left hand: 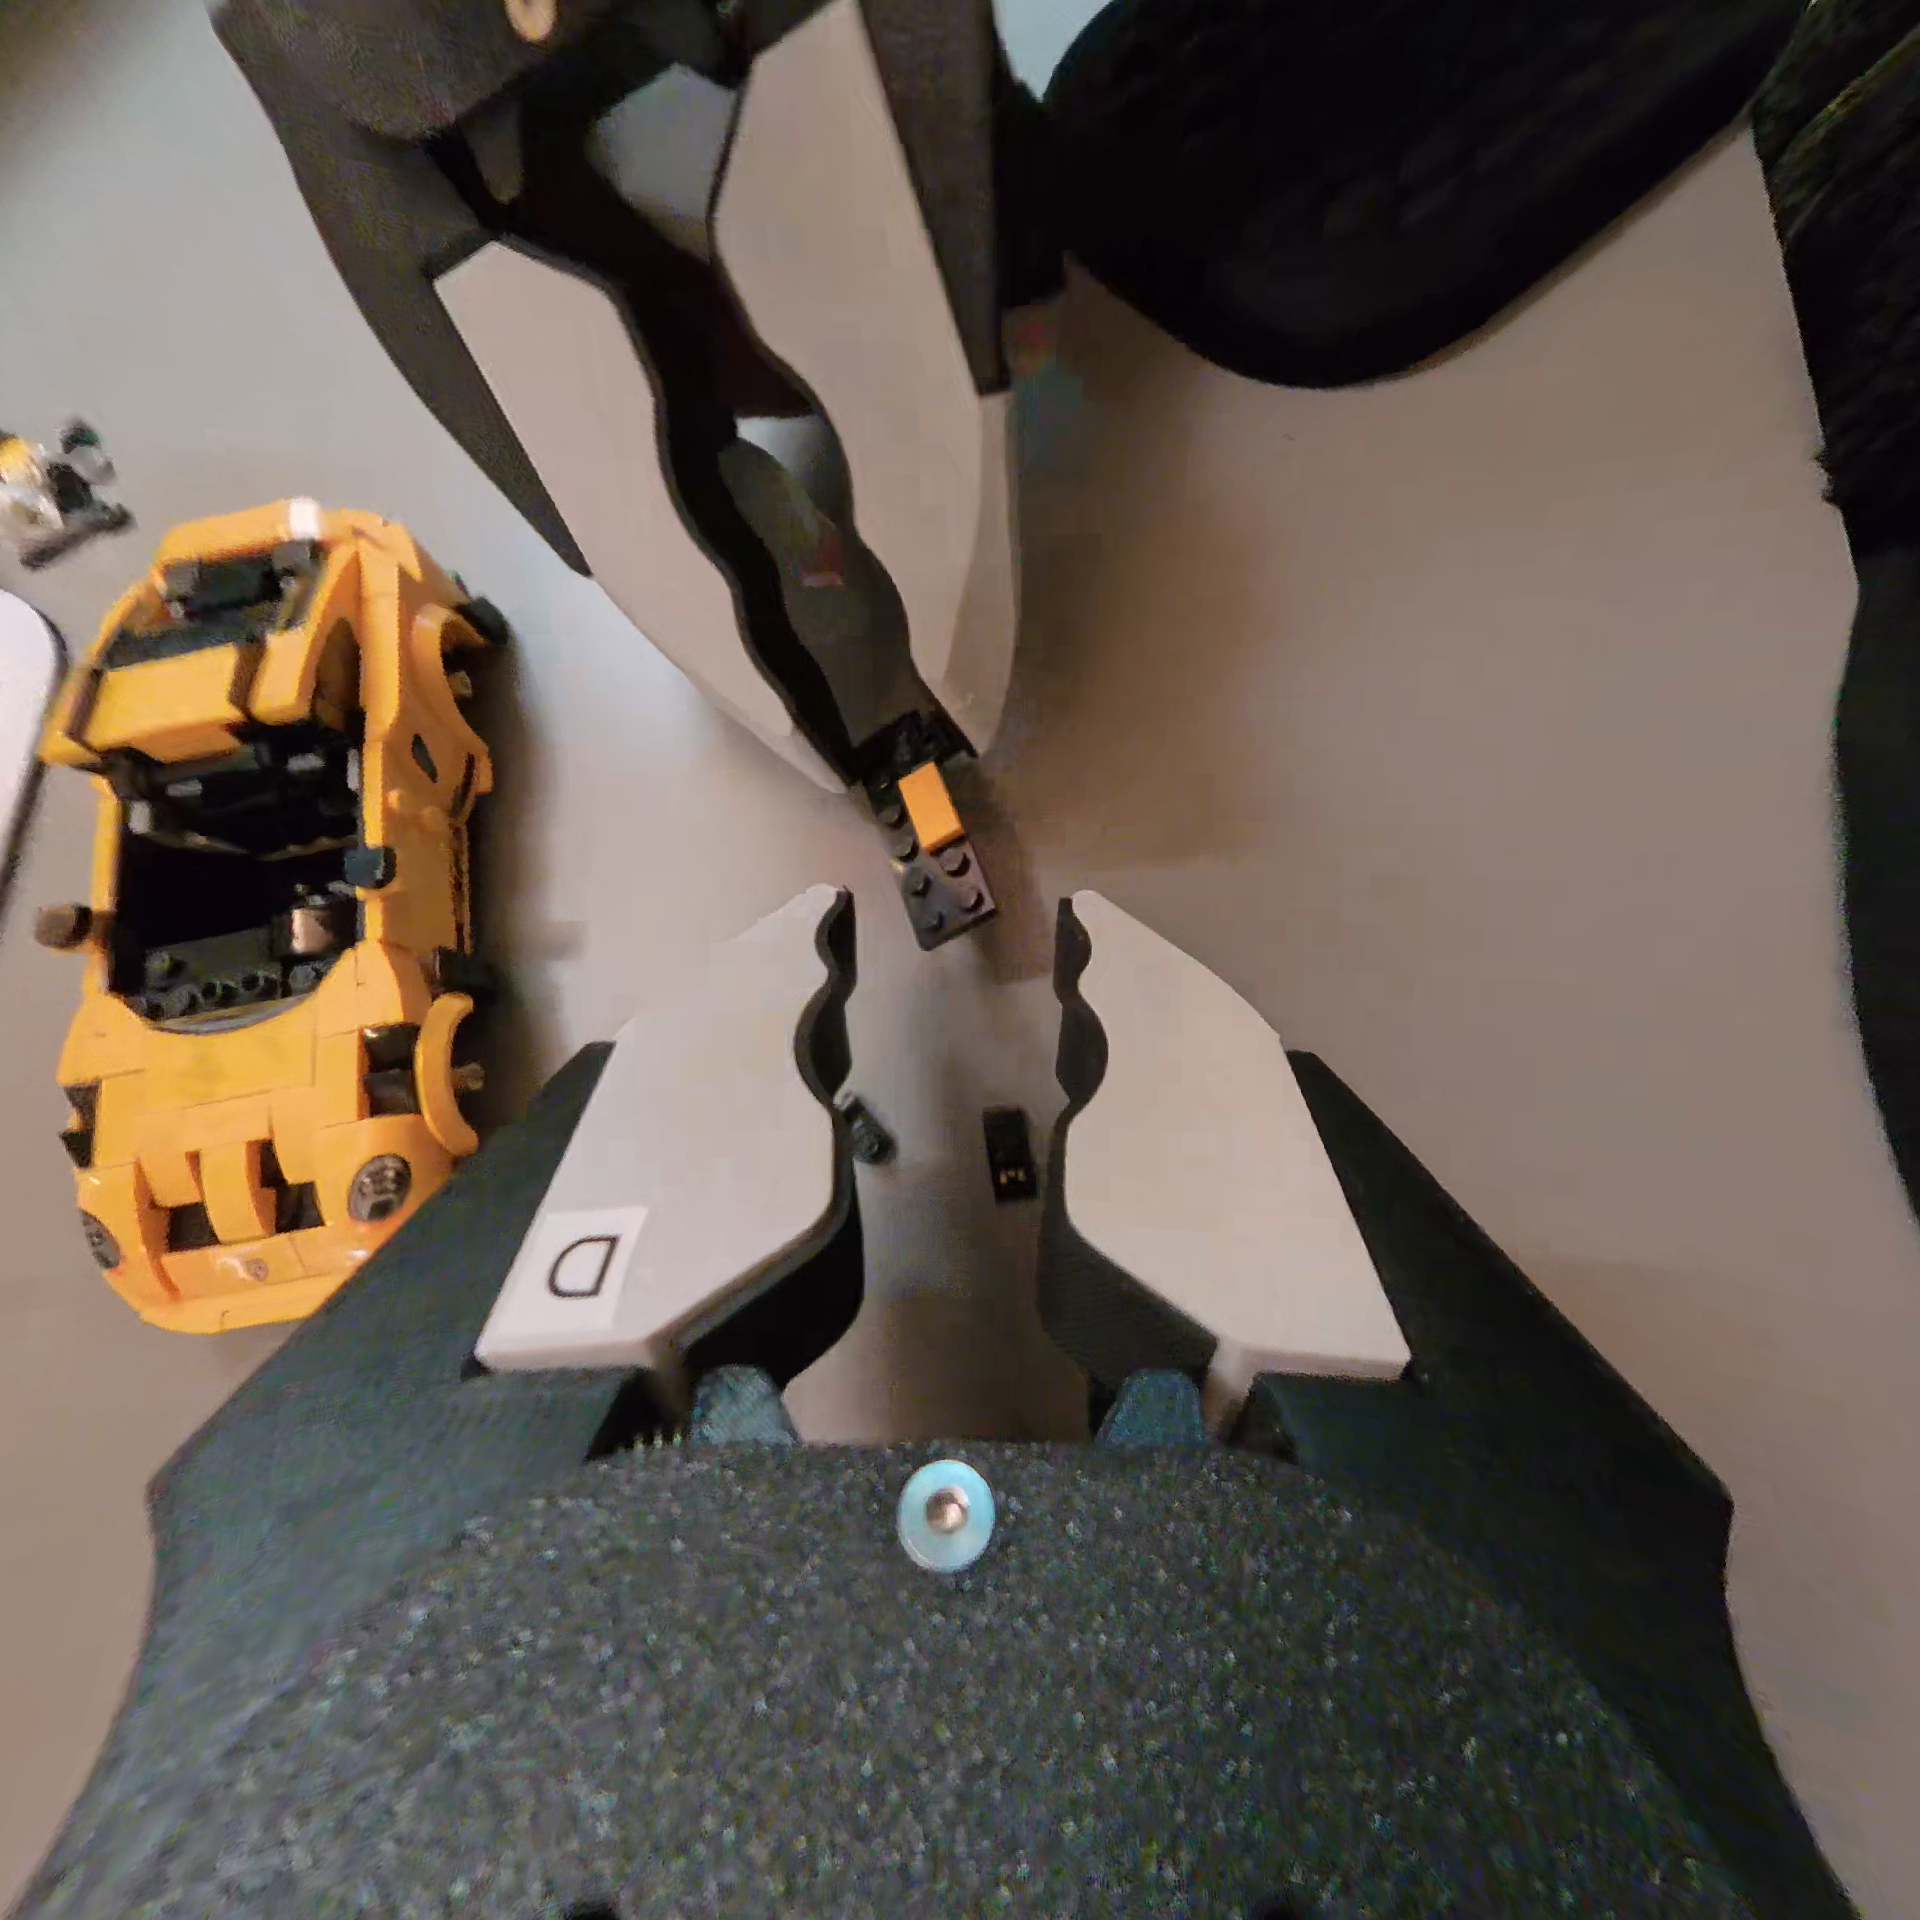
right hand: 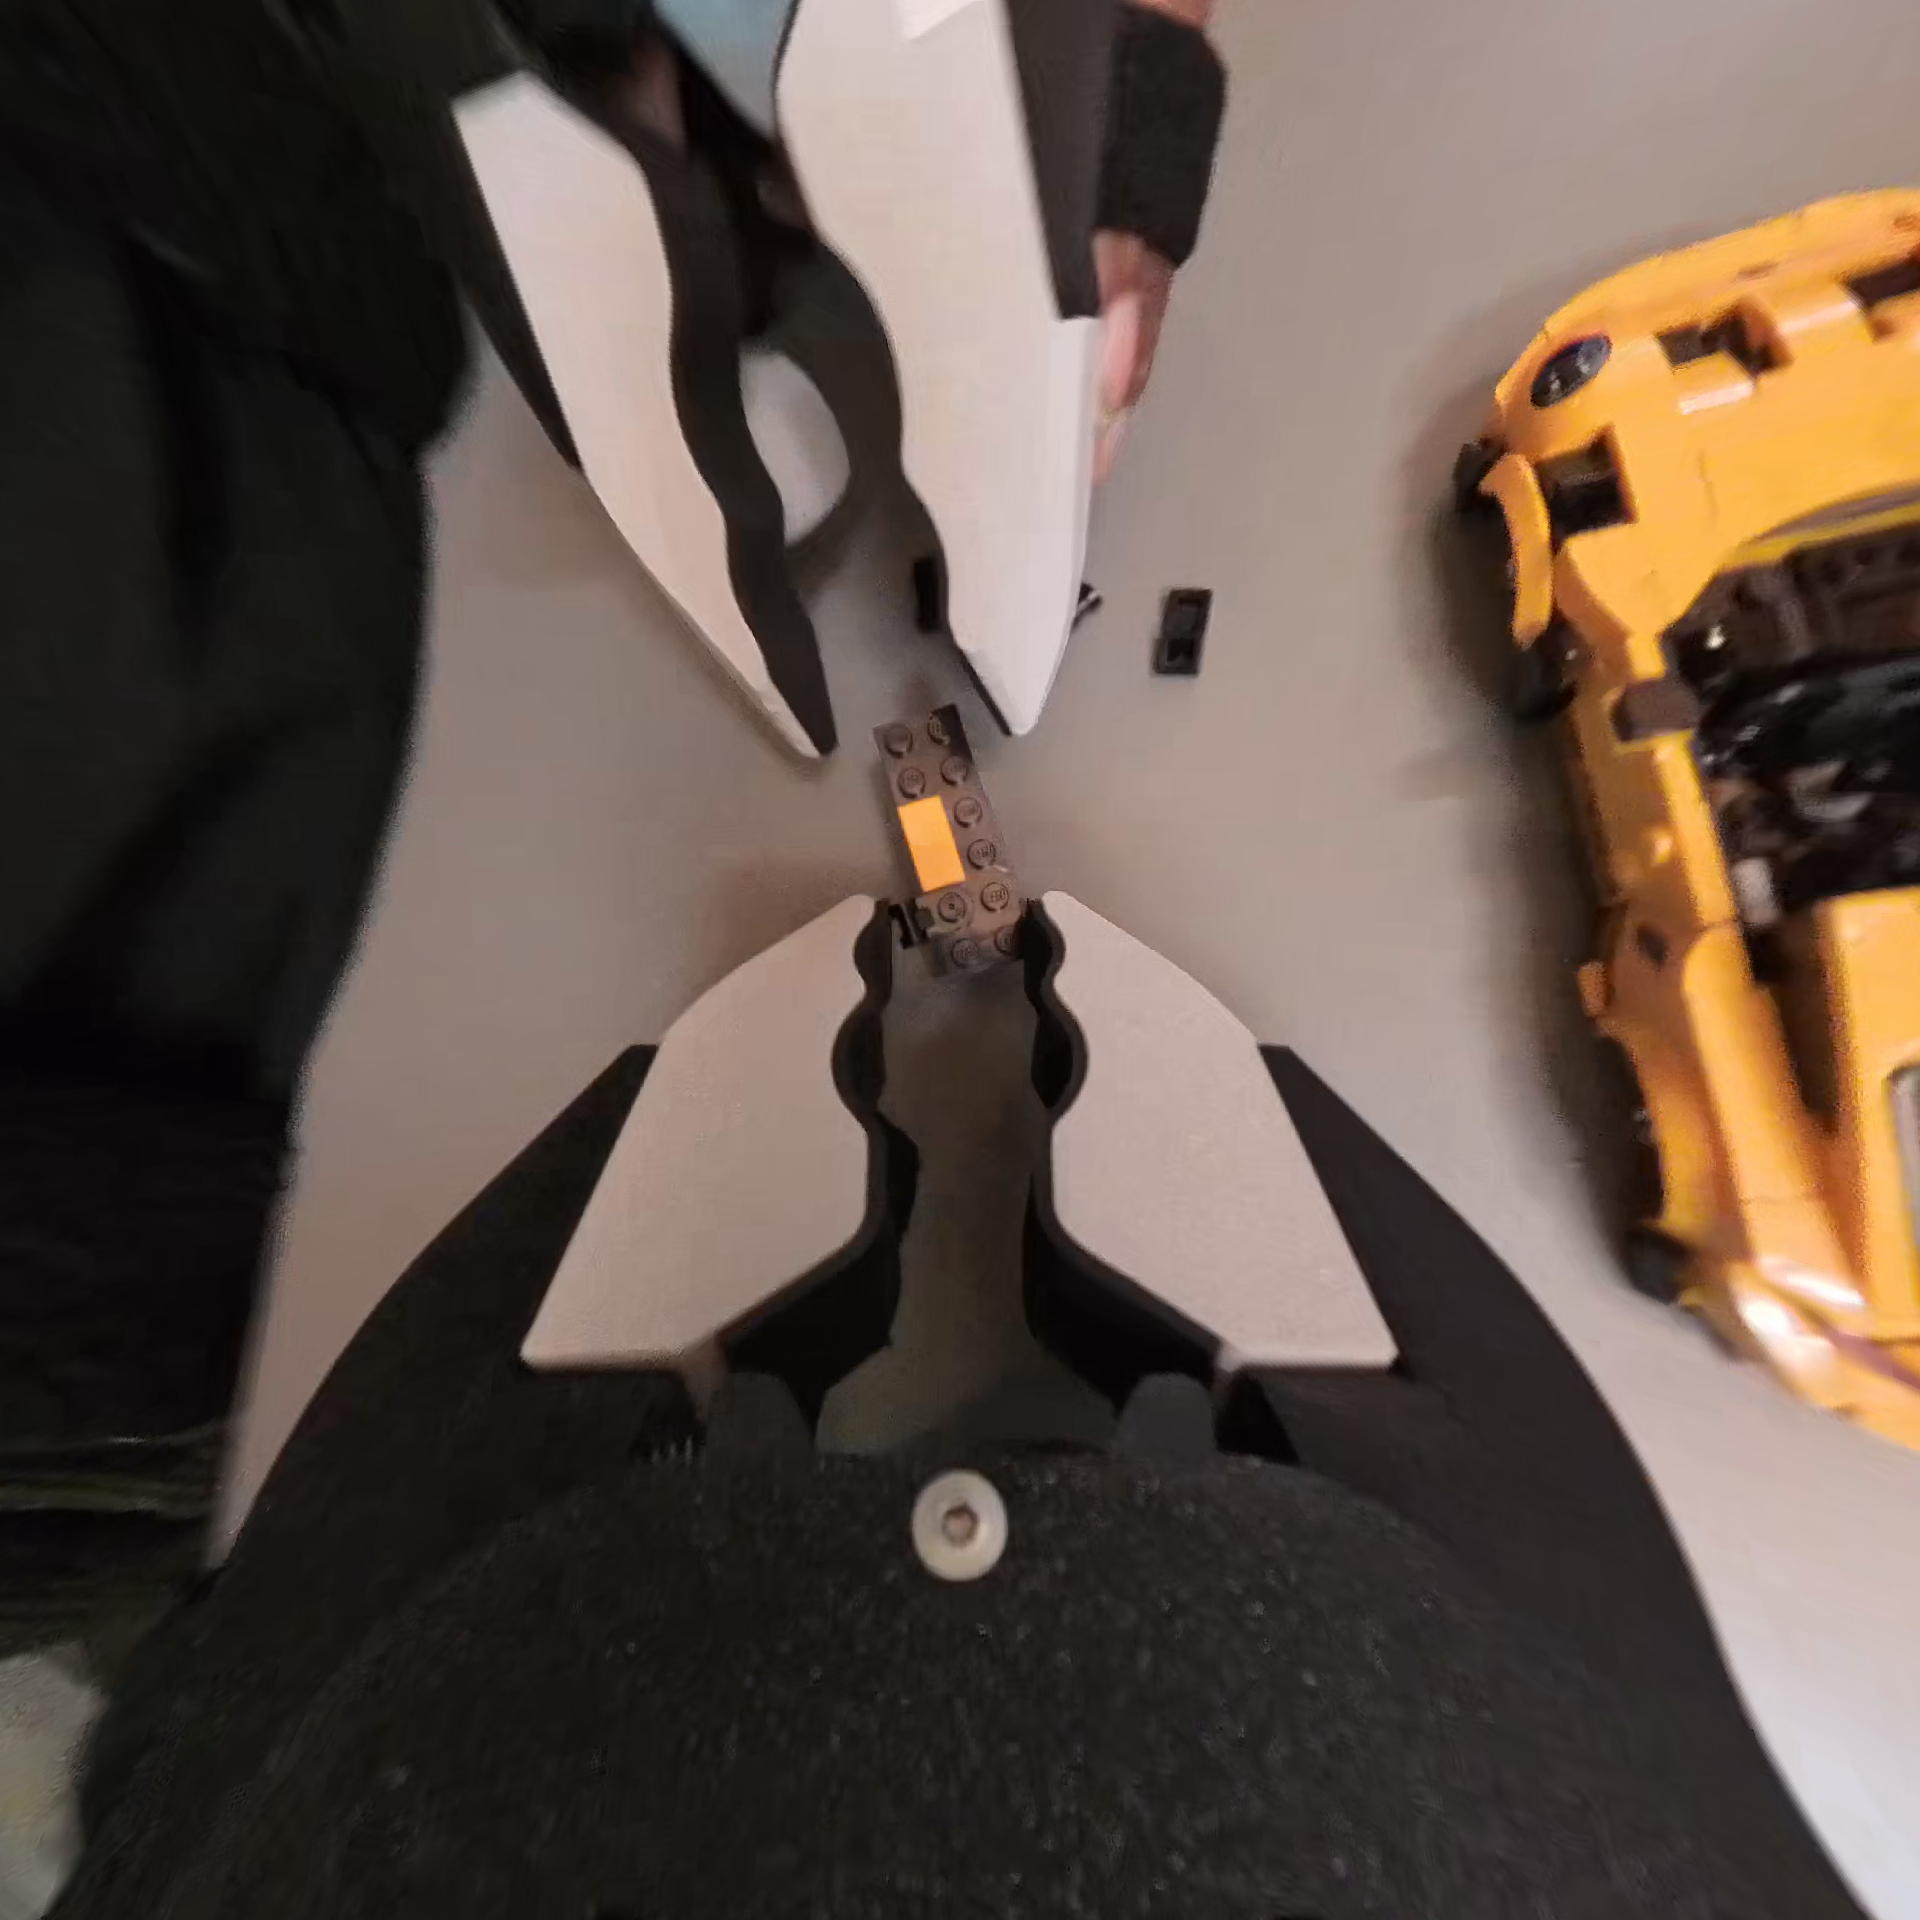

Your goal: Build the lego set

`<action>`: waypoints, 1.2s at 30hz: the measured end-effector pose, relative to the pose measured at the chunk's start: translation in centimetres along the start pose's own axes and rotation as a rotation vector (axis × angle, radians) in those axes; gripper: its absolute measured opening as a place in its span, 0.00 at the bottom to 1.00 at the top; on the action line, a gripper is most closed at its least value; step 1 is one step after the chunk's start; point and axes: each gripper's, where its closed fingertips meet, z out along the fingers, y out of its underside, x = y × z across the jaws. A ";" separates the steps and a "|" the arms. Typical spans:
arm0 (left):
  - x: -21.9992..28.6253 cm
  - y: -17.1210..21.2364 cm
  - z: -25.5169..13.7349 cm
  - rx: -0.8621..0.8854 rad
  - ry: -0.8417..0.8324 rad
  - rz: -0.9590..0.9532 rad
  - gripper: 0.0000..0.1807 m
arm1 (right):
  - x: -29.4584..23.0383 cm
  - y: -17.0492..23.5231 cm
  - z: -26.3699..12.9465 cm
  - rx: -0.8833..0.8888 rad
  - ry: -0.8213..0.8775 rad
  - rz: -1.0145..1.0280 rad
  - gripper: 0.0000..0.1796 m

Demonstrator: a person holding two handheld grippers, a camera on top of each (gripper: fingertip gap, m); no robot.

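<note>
Left gripper (left hand: 954, 914): its two white fingers stand apart with nothing between them; only the grey table (left hand: 1455, 831) shows in the gap.
Right gripper (right hand: 956, 925): its fingertips are pressed on the near end of the black plate (right hand: 951, 831), so it grips this piece.
Black plate: long and studded, it sticks out forward from the right gripper's tips; in the left wrist view it points toward the left gripper's open gap, and its free end is just ahead of the left fingertips, not touching them as far as I can tell.
Orange tile (right hand: 928, 844): a small smooth piece that sits on top of the black plate, near its middle.
Small black parts: one (left hand: 1008, 1153) lies on the table inside the left gripper's gap, close to its right finger; another (left hand: 864, 1127) is half hidden beside the left finger. In the right wrist view, one such part (right hand: 1182, 632) lies beyond the left gripper's tips.
Yellow car (left hand: 270, 914): a partly built model with an open black cabin, lying on the table to the left of the left gripper and to the right of the right gripper, well apart from both.
Loose pieces (left hand: 57, 488): a small blurred heap beyond the car, far to the left of the left gripper.
Person: a hand (right hand: 1127, 301) in a black fingerless glove is behind the left gripper; dark clothing (right hand: 187, 520) fills the side left of the right gripper.
</note>
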 end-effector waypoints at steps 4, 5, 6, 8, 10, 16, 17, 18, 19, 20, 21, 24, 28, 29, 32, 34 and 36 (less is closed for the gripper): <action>0.1 -2.3 -0.6 0.104 -0.070 0.107 0.18 | -2.1 -1.6 -1.8 0.186 -0.230 0.216 0.13; 0.2 -2.9 -0.8 0.133 -0.086 0.141 0.16 | -2.5 -1.9 -2.1 0.211 -0.272 0.246 0.13; 0.3 -3.5 -1.0 0.158 -0.112 0.183 0.14 | -2.9 -2.1 -2.2 0.224 -0.304 0.272 0.13; 0.3 -4.6 -1.7 0.209 -0.162 0.250 0.08 | -3.5 -2.2 -2.3 0.229 -0.357 0.304 0.13; 0.3 -5.1 -2.1 0.233 -0.184 0.272 0.06 | -3.8 -2.4 -2.5 0.259 -0.389 0.335 0.13; -1.0 -5.7 -3.2 0.309 -0.180 0.125 0.03 | -2.7 -3.8 -4.6 0.403 -0.116 0.166 0.18; -1.1 -5.8 -3.4 0.330 -0.160 0.094 0.03 | -2.5 -4.0 -4.8 0.411 -0.014 0.096 0.18; -1.1 -6.0 -3.7 0.354 -0.140 0.072 0.03 | -2.5 -4.1 -4.9 0.411 0.077 0.022 0.18; -0.9 -6.1 -3.8 0.371 -0.117 0.059 0.03 | -2.7 -4.1 -4.9 0.403 0.151 -0.044 0.18; -0.7 -6.2 -3.9 0.383 -0.096 0.054 0.03 | -2.9 -4.1 -4.7 0.385 0.211 -0.099 0.18; -0.6 -6.3 -3.9 0.392 -0.084 0.055 0.03 | -3.0 -4.0 -4.5 0.359 0.263 -0.147 0.18; -0.1 -6.4 -3.7 0.399 -0.055 0.058 0.03 | -3.1 -3.9 -3.9 0.309 0.359 -0.250 0.13; 0.4 -6.3 -3.4 0.382 -0.045 0.077 0.03 | -3.3 -3.8 -3.2 0.266 0.392 -0.318 0.05; 0.5 -6.3 -3.4 0.383 -0.039 0.074 0.03 | -3.2 -3.8 -3.1 0.259 0.401 -0.333 0.04; 0.3 -6.7 -3.7 0.412 -0.053 0.075 0.03 | -3.2 -4.3 -3.5 0.305 0.406 -0.338 0.04; 0.1 -7.3 -4.4 0.469 -0.059 0.067 0.04 | -3.4 -5.0 -4.0 0.384 0.403 -0.346 0.04; -0.2 -7.5 -4.9 0.506 -0.054 0.046 0.09 | -3.8 -5.9 -4.5 0.498 0.407 -0.368 0.04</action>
